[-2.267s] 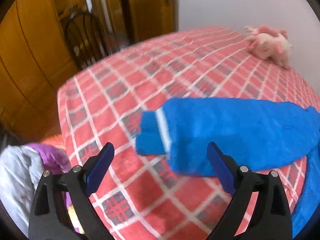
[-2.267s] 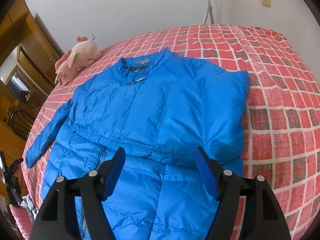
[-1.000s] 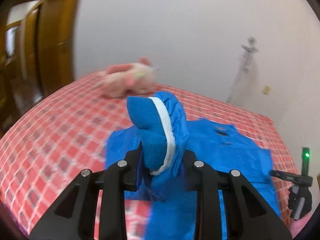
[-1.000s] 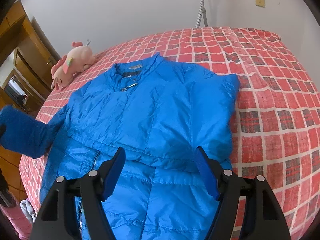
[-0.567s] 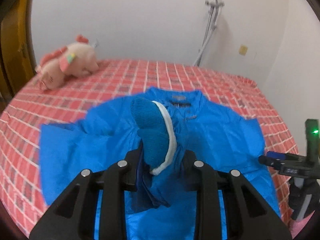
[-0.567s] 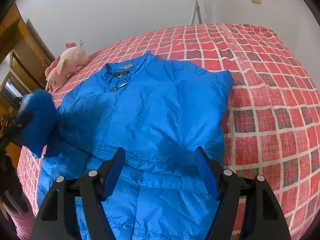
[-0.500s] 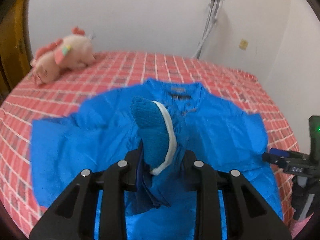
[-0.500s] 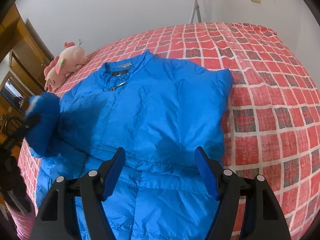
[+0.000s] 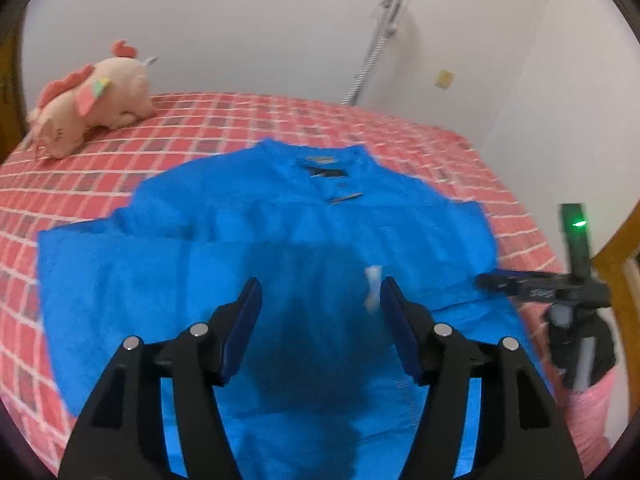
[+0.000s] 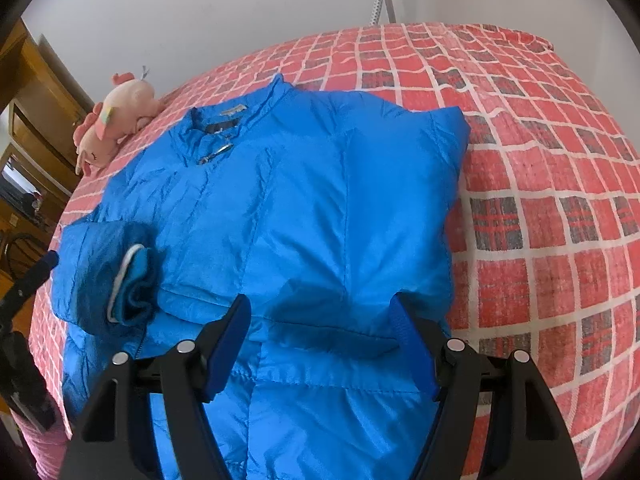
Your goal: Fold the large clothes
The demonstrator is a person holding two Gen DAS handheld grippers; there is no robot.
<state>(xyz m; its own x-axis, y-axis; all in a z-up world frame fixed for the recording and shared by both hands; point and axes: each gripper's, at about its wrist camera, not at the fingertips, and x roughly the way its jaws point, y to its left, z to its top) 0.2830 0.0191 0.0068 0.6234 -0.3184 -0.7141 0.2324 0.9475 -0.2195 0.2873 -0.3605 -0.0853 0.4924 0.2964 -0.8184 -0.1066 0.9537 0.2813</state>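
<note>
A blue puffer jacket [image 10: 304, 200] lies face up on the bed, collar towards the wall. Its right-hand sleeve is folded in over the body. The left sleeve is folded across the chest, and its knit cuff [image 10: 128, 284] with a white stripe rests on the jacket. In the left wrist view the cuff [image 9: 372, 292] is a blur dropping between the jaws of my left gripper [image 9: 320, 292], which are opening and no longer press on it. My right gripper [image 10: 320, 304] hovers open over the jacket's waist with nothing between its fingers.
The red checked bedspread [image 10: 540, 160] covers the whole bed. A pink plush toy [image 9: 88, 96] lies near the wall at the back left. A metal pole [image 9: 376, 48] leans in the corner. Wooden furniture [image 10: 36, 92] stands left of the bed.
My left gripper carried the cuff over the jacket's chest and downward, then opened; the cuff fell out of its jaws onto the jacket. The right gripper sank slightly and stayed open.
</note>
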